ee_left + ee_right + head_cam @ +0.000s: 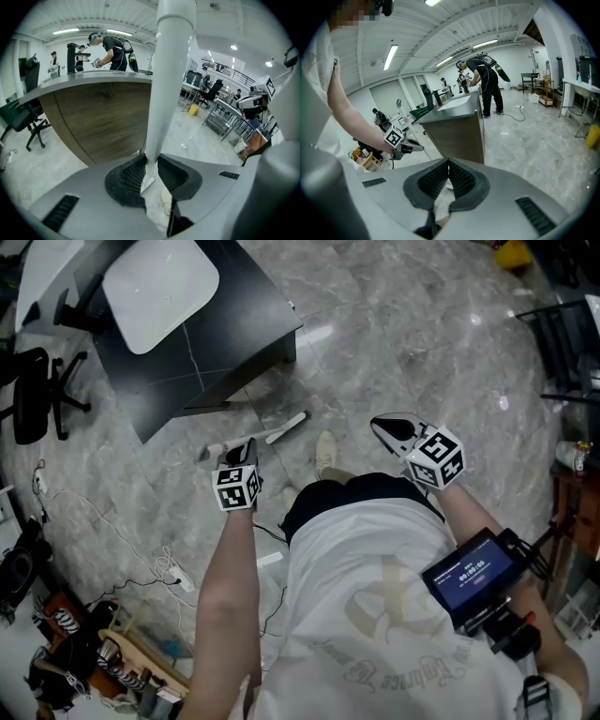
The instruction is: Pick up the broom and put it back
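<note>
The broom shows as a white handle point(286, 427) slanting over the grey marble floor in front of the person's feet. My left gripper point(246, 450) is shut on that handle. In the left gripper view the handle point(161, 93) rises from between the black pads point(133, 176) to the top of the frame. The brush end is not in sight. My right gripper point(384, 424) hangs to the right of the broom, apart from it. Its pads point(459, 178) meet at the tips with nothing between them. The right gripper view also shows the left gripper point(405, 144).
A dark desk point(234, 343) with a white panel on it stands just beyond the broom. A black office chair point(33, 395) is at the left. Cables and a power strip point(173, 573) lie on the floor left of the person. A metal rack point(572, 343) stands at the right. Other people work at the counter point(103, 117).
</note>
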Demonstrator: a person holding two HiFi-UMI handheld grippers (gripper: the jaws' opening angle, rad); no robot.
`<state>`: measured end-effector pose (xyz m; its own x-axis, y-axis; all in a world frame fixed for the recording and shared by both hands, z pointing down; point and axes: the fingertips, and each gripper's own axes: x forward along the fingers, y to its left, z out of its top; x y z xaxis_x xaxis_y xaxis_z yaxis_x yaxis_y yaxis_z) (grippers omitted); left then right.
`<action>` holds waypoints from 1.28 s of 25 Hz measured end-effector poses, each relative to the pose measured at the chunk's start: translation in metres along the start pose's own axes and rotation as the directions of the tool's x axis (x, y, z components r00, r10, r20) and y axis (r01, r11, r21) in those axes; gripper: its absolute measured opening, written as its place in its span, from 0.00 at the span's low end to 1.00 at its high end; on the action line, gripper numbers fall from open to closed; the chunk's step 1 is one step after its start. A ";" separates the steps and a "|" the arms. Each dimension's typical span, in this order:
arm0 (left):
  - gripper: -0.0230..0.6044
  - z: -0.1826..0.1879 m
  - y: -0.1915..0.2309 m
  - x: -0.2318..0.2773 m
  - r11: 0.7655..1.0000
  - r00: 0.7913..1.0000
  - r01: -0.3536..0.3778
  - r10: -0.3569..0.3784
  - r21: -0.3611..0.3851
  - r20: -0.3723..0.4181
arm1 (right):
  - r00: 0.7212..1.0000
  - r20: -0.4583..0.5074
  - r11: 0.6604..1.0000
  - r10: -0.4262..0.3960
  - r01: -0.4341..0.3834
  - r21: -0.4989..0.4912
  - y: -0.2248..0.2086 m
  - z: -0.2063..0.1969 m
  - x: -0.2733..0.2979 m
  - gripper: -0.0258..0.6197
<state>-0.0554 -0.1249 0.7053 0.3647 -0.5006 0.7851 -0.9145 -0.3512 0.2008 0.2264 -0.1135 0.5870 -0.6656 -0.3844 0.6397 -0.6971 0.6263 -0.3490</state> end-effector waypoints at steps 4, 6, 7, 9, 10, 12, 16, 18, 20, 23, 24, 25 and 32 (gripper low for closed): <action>0.18 0.001 0.001 -0.026 1.000 0.999 0.011 -0.011 0.002 0.047 | 1.000 -0.008 1.000 0.005 -0.005 -0.009 0.019 -0.008 -0.004 0.07; 0.18 0.004 0.002 -0.042 1.000 0.996 0.015 -0.015 0.001 0.083 | 1.000 -0.007 1.000 0.007 -0.007 -0.022 0.030 -0.008 -0.003 0.07; 0.18 0.005 0.004 -0.050 1.000 0.995 0.018 -0.017 0.000 0.101 | 1.000 -0.005 1.000 0.008 -0.008 -0.028 0.036 -0.007 -0.002 0.07; 0.18 0.009 0.006 -0.065 1.000 0.991 0.025 -0.025 0.003 0.130 | 1.000 0.002 0.999 0.011 -0.011 -0.038 0.047 -0.002 0.001 0.07; 0.18 0.010 0.007 -0.072 1.000 0.989 0.028 -0.029 0.005 0.142 | 1.000 0.006 0.999 0.013 -0.012 -0.045 0.053 0.000 0.002 0.07; 0.17 0.012 0.009 -0.084 0.999 0.986 0.032 -0.033 0.009 0.165 | 1.000 0.013 0.998 0.013 -0.013 -0.060 0.062 0.005 0.005 0.07; 0.17 0.006 0.017 -0.119 0.999 0.978 0.030 -0.031 0.012 0.205 | 0.999 0.039 0.997 0.011 -0.008 -0.080 0.095 0.012 0.007 0.07; 0.17 0.000 0.021 -0.142 1.000 0.974 0.025 -0.028 0.014 0.226 | 0.999 0.053 0.996 0.008 -0.004 -0.086 0.115 0.013 0.006 0.07; 0.17 -0.002 0.024 -0.160 1.000 0.969 0.021 -0.022 0.008 0.247 | 0.998 0.061 0.996 0.008 -0.002 -0.090 0.128 0.013 0.004 0.07; 0.17 -0.004 0.025 -0.181 1.000 0.960 0.018 -0.016 -0.004 0.280 | 0.998 0.068 0.995 0.010 -0.004 -0.095 0.140 0.013 0.003 0.07; 0.17 -0.003 0.026 -0.188 1.000 0.957 0.017 -0.015 -0.006 0.290 | 0.998 0.070 0.995 0.012 -0.005 -0.096 0.143 0.013 0.003 0.07; 0.17 -0.003 0.026 -0.195 1.000 0.954 0.018 -0.015 -0.007 0.301 | 0.997 0.071 0.995 0.014 -0.007 -0.097 0.147 0.013 0.004 0.07; 0.17 -0.007 0.026 -0.249 1.000 0.930 0.021 -0.019 -0.003 0.367 | 0.995 0.092 0.993 0.042 -0.031 -0.116 0.183 0.021 0.010 0.07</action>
<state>-0.1715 -0.0041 0.5188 0.4204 -0.7493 0.5117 -0.9071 -0.3595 0.2188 0.0866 -0.0171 0.5159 -0.7161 -0.4185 0.5586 -0.6402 0.7127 -0.2868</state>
